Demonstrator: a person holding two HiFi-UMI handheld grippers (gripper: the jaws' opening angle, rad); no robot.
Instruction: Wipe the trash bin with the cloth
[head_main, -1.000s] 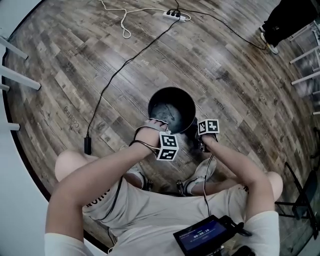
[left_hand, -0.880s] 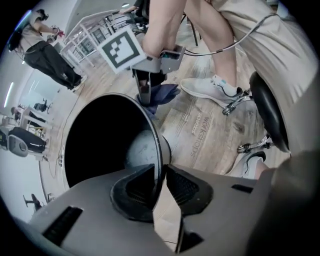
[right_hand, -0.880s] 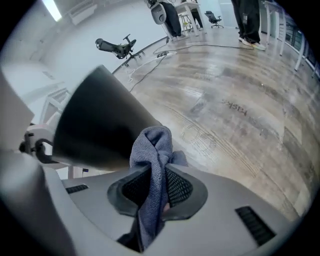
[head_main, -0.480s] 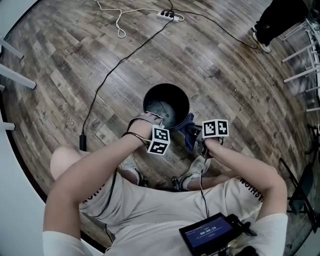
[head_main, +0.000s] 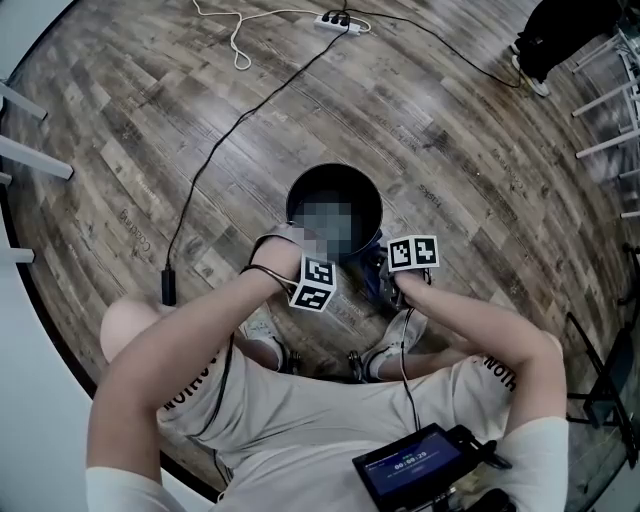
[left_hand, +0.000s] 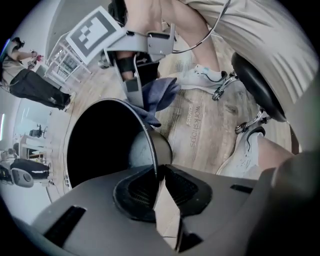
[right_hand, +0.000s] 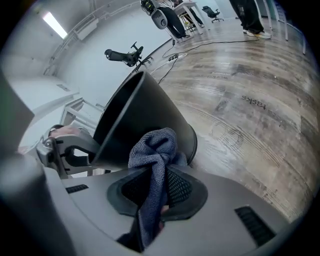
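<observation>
Gripping the rim of the trash bin (head_main: 312, 188) with the left hand-held gripper (left_hand: 160, 175), jaws just closed on it, and pinching the blue cloth (right_hand: 155, 147) with the right hand-held gripper (right_hand: 155, 185).

I am watching bare plank floor (head_main: 480, 180) lying open beyond the trash bin (head_main: 335, 176) and to its right, giving a gripper passing room. On the left, a black cable (head_main: 167, 285) is trailing across the boards. On the near side, the person's shoes (head_main: 400, 335) and a chair base (head_main: 355, 368) are crowding the bin, closing that approach.
</observation>
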